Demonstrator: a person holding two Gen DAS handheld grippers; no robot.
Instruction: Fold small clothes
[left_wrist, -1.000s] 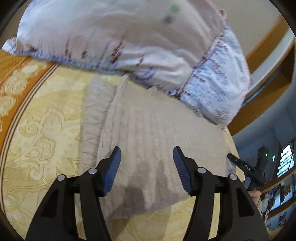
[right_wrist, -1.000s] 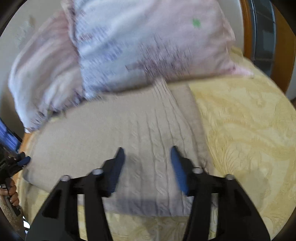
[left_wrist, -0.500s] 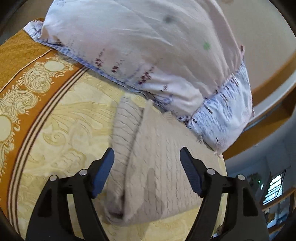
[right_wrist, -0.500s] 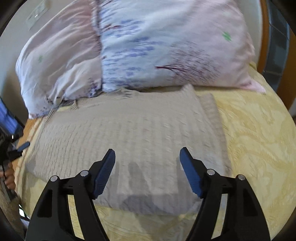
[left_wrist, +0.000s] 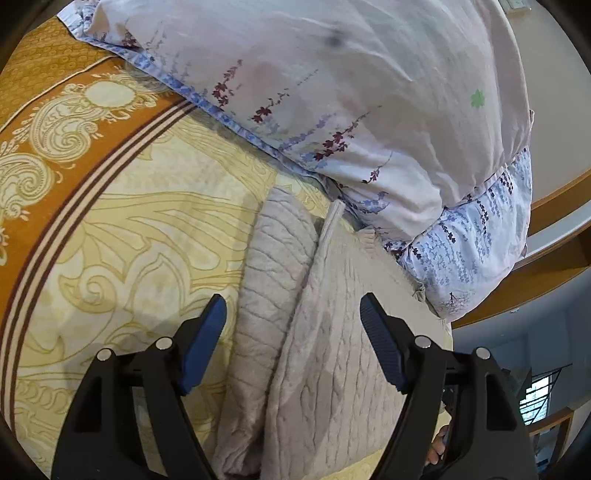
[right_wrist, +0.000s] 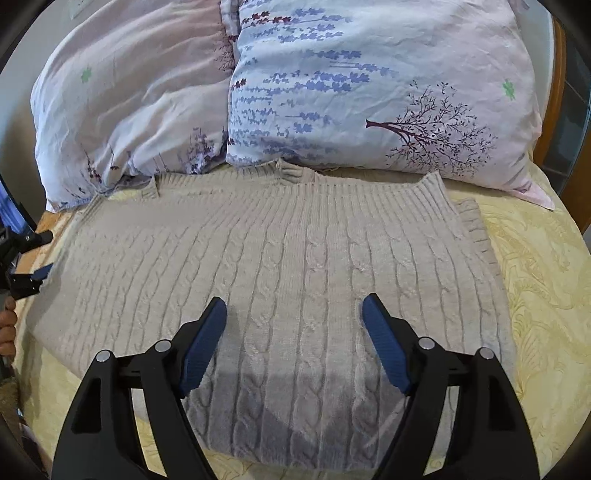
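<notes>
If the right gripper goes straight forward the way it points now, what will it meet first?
Most likely the beige knitted sweater lying flat on the bedspread. The right gripper, its jaws opening with nothing between them, points down at the knit well before the pillows. Depth is uncertain.

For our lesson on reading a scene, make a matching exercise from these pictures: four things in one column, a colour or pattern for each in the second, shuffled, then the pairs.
Things:
1. sweater
2. pillows
3. bedspread
4. pads of the right tongs

Descriptions:
A. blue
B. yellow with an orange patterned border
C. beige cable knit
D. pale with purple flower and tree prints

Pairs: 1-C, 2-D, 3-B, 4-A
</notes>
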